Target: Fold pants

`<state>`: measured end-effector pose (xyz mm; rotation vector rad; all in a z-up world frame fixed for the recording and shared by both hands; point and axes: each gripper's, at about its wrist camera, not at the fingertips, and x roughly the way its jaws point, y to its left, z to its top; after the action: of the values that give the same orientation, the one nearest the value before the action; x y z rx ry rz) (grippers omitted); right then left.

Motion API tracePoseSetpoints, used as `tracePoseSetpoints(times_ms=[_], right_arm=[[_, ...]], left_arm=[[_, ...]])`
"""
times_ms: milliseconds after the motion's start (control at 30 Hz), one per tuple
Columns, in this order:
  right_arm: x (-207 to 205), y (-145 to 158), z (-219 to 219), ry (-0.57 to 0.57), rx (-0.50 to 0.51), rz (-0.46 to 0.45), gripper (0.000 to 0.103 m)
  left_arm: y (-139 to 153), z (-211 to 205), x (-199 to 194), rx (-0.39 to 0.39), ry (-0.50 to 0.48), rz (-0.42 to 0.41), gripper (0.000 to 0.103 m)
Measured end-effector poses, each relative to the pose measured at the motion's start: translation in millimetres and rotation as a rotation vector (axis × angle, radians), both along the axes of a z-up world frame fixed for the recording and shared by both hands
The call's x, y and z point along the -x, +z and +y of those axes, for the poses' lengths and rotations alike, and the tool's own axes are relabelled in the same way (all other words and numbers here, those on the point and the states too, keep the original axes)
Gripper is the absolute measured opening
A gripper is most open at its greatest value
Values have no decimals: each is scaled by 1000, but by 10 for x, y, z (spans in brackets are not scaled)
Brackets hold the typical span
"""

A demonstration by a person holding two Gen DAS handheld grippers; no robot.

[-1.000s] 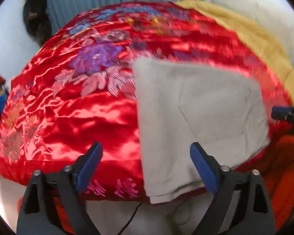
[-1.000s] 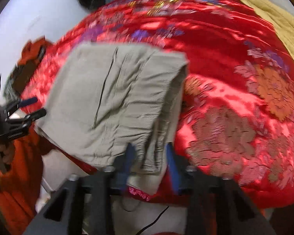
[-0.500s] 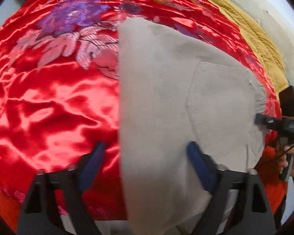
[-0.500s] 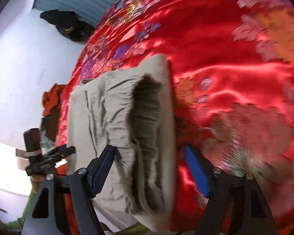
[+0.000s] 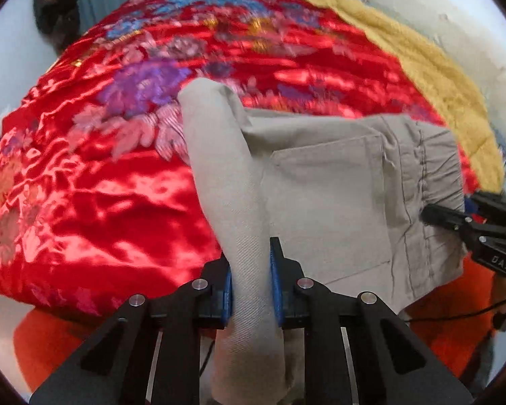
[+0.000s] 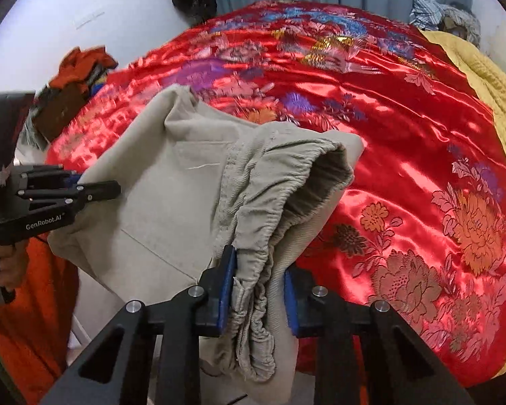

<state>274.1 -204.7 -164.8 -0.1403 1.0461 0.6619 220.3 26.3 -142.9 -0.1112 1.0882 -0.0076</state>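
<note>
Over red bedspread (image 5: 118, 202), each hand-held gripper (image 5: 251, 290) (image 6: 258, 287) clamps one end of beige pants (image 5: 327, 195).

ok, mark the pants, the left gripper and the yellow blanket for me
pants (image 5: 327, 202), left wrist view, flat back-pocket panel.
left gripper (image 5: 251, 280), left wrist view, midway between the blue pads, clamped on a fold.
yellow blanket (image 6: 502, 101), right wrist view, quilted top beside the red cover.

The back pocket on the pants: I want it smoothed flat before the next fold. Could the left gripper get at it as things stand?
Probably not yet. The left gripper is shut on a folded edge of the khaki pants, so it is occupied. The back pocket itself lies uncovered just right of it; the gripper would need to release first.
</note>
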Motion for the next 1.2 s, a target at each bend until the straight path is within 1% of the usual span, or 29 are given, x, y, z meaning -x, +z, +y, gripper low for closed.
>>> tracePoseSetpoints(times_ms=[33, 67, 100, 167, 267, 300, 333, 367, 400, 433, 467, 500, 533, 600, 633, 667, 700, 733, 833, 900, 933, 967, 1000, 1033, 1100, 1133, 1200], right_arm=[[-30, 87, 5, -5, -35, -5, 26], [-68, 180, 17, -5, -57, -16, 26], [-103, 225, 21, -2, -70, -27, 26], [-265, 442, 128, 6, -96, -78, 26], [-577, 664, 277, -8, -139, -127, 26], [-716, 735, 328, -19, -155, -139, 26], [-893, 803, 378, -37, -173, -155, 26], [-1007, 840, 397, -53, -191, -163, 27], [-1158, 854, 401, -71, -213, -161, 29], [-1360, 820, 389, -96, -206, -144, 37], [-1450, 799, 372, -119, -179, -140, 56], [-1538, 756, 315, -176, -120, -154, 69], [-1568, 712, 208, -249, -48, -184, 86], [-1472, 664, 34, -303, -8, -207, 88], [-1361, 630, -53, -319, 3, -216, 89], [-1259, 597, -95, -331, 23, -221, 92], [-1121, 566, -116, -339, 45, -228, 95], [-938, 515, -122, -341, 60, -235, 97], [-579, 396, -76, -338, 56, -210, 97], [-353, 311, -62, -338, 32, -184, 97], [-222, 290, -31, -341, 17, -175, 100], [-134, 280, -24, -346, 7, -172, 103], [-15, 266, -4, -354, -7, -172, 103], [74, 262, 20, -363, -14, -171, 103], [207, 252, 47, -375, -20, -162, 103], [263, 246, 71, -380, -18, -155, 103], [318, 240, 91, -380, -15, -147, 103]], left_arm=[[131, 79, -34, 6, 10, -26, 18], [191, 123, -62, 8, 14, -40, 18], [329, 204, -145, 3, 25, -73, 18], [475, 306, -309, -12, 40, -117, 18], [738, 504, -678, -27, 78, -198, 18], [816, 572, -855, -38, 83, -236, 19], [825, 600, -973, -48, 80, -254, 22], [807, 635, -1079, -65, 81, -266, 34], [725, 697, -1196, -99, 94, -276, 45], [646, 744, -1214, -123, 107, -276, 69], [527, 783, -1200, -166, 129, -265, 78], [460, 802, -1143, -185, 136, -256, 78], [362, 817, -1047, -196, 133, -243, 78], [183, 805, -810, -211, 144, -231, 87], [108, 767, -674, -235, 163, -230, 92], [38, 712, -534, -262, 176, -235, 94], [13, 655, -446, -274, 177, -236, 95], [-25, 575, -334, -277, 166, -234, 98], [-27, 370, -87, -247, 145, -204, 99], [4, 298, -4, -224, 136, -178, 99], [32, 259, 42, -216, 134, -166, 99], [67, 222, 82, -229, 145, -153, 99], [90, 187, 104, -242, 154, -153, 99], [132, 158, 160, -268, 164, -167, 99], [199, 124, 248, -291, 177, -194, 99], [241, 109, 307, -284, 178, -202, 99], [275, 121, 338, -258, 176, -187, 99]])
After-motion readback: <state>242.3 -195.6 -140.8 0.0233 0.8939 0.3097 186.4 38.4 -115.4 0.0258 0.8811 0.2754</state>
